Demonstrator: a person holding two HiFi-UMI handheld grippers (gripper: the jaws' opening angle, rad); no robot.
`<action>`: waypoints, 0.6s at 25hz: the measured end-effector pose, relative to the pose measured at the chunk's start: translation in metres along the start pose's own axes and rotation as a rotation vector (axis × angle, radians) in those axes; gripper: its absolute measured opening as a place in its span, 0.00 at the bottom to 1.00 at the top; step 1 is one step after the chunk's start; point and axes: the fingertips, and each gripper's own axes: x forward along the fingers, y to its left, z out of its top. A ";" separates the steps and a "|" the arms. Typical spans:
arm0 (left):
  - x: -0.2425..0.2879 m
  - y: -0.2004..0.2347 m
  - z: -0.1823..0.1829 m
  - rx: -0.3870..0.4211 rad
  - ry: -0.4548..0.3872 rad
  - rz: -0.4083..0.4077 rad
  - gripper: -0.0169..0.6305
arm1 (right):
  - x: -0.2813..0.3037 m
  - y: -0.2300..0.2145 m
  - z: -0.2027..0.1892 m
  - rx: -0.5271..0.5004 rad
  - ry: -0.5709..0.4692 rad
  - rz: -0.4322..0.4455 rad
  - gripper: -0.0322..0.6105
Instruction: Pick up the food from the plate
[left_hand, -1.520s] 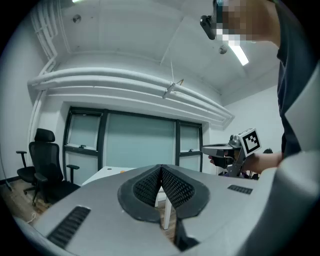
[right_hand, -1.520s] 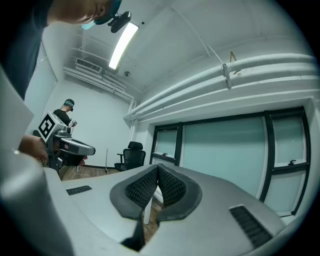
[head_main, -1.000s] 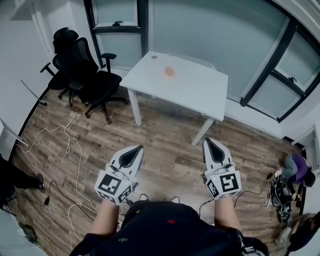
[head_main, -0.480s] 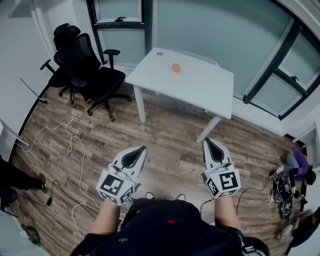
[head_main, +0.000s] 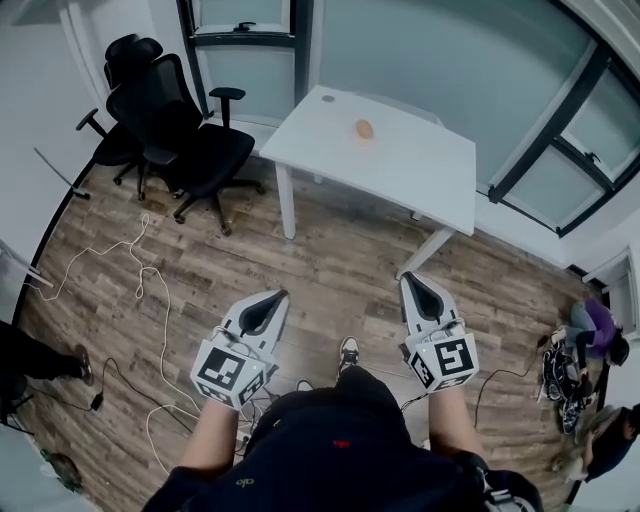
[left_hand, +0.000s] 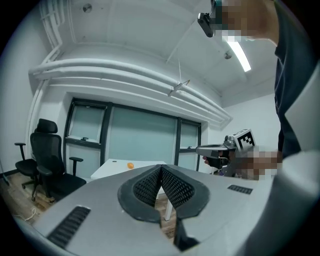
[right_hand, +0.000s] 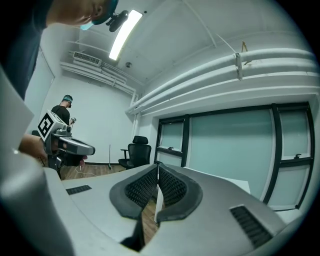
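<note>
A small orange piece of food (head_main: 364, 129) lies on the white table (head_main: 400, 170) across the room; it shows as an orange dot (left_hand: 130, 165) in the left gripper view. Whether a plate is under it is too small to tell. My left gripper (head_main: 274, 297) and right gripper (head_main: 412, 281) are held side by side at waist height over the wooden floor, far short of the table. Both have their jaws shut with nothing between them. In the left gripper view the tips (left_hand: 161, 168) meet; in the right gripper view the tips (right_hand: 157, 165) meet too.
Two black office chairs (head_main: 165, 120) stand left of the table. White cables (head_main: 150, 290) trail over the floor on the left. Bags and clutter (head_main: 580, 370) lie at the right wall. Glass partitions back the table. A person (right_hand: 64, 112) stands far off.
The table and chairs have slid lower and rightward in the head view as I come nearer. A shoe now shows between the grippers. Both grippers keep their pose, shut.
</note>
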 end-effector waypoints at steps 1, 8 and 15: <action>0.002 0.003 -0.001 -0.004 0.001 0.002 0.06 | 0.006 -0.001 -0.002 0.003 0.003 0.003 0.09; 0.026 0.041 -0.007 -0.009 0.029 0.017 0.06 | 0.064 -0.010 -0.012 0.007 0.016 0.044 0.09; 0.096 0.080 0.002 -0.002 0.038 0.029 0.06 | 0.124 -0.064 -0.024 0.025 0.017 0.043 0.09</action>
